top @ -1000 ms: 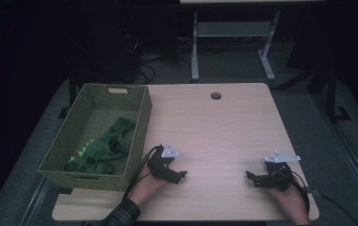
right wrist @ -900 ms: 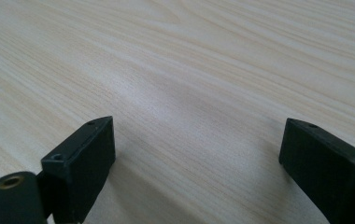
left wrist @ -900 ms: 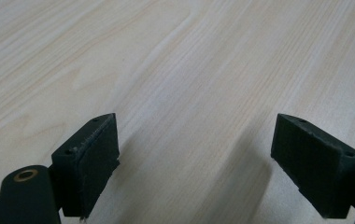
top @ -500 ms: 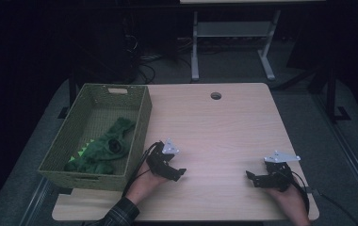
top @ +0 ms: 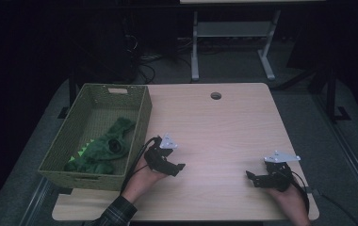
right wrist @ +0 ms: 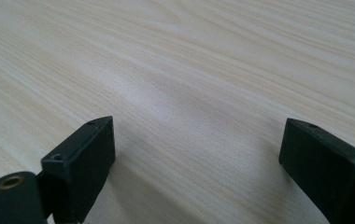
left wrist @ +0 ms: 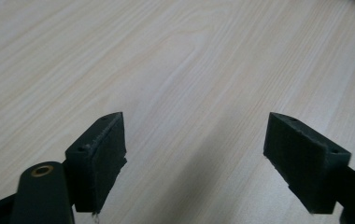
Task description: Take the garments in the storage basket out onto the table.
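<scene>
Two grippers, jaws spread and empty, low over the wooden table (top: 224, 122).
We judge the left gripper (top: 179, 168), jaws just narrowing slightly, could snag the wicker basket (top: 142, 123) rim reaching the green plush toy (top: 102, 148); right gripper (top: 250, 175) idle.

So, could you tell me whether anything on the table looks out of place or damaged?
Nothing stands out. The green plush toy lies crumpled inside the woven basket, the table looks unmarked, and both tools are open with nothing between their jaws.

Pale wood-grain surface (top: 224, 127) with a smooth matt finish; green woven basket (top: 134, 123) holding soft green cloth (top: 104, 148); matt black claw pads (left wrist: 102, 154).
</scene>
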A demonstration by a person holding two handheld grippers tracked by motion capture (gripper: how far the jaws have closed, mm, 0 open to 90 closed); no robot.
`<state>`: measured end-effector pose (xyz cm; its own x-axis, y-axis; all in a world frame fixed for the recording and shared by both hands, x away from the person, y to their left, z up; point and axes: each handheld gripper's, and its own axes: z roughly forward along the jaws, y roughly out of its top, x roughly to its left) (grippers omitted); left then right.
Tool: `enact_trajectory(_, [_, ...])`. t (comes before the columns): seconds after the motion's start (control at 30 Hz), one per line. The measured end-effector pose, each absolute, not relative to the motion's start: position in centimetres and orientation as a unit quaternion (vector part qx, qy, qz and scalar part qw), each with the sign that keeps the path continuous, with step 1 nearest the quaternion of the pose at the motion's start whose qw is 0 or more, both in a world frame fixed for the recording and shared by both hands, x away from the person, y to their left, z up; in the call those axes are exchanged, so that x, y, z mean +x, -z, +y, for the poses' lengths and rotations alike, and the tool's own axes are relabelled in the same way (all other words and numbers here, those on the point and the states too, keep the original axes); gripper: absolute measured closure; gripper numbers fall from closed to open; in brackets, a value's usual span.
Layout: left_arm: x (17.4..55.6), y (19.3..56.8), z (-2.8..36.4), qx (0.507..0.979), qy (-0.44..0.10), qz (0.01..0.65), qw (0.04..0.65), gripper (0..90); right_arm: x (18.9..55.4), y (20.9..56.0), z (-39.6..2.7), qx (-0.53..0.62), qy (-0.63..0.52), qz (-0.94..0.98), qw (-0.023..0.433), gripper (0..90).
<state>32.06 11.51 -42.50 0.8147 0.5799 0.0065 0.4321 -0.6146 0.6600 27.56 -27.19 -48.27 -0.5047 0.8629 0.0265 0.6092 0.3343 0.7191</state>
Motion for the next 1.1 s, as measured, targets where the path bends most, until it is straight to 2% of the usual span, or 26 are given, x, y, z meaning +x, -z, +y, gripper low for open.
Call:
enact_trajectory(0.7, [32.4,38.8,11.7,0.896,-0.079,0.267,0.345,24.1,27.6,48.3,-27.2,0.463,-0.345,0.796,0.184,10.1])
enact_trajectory(1.1, [32.8,36.5,12.7,0.895,-0.066,0.266,0.353,35.9,27.6,48.3,-27.2,0.463,-0.345,0.796,0.184,10.2])
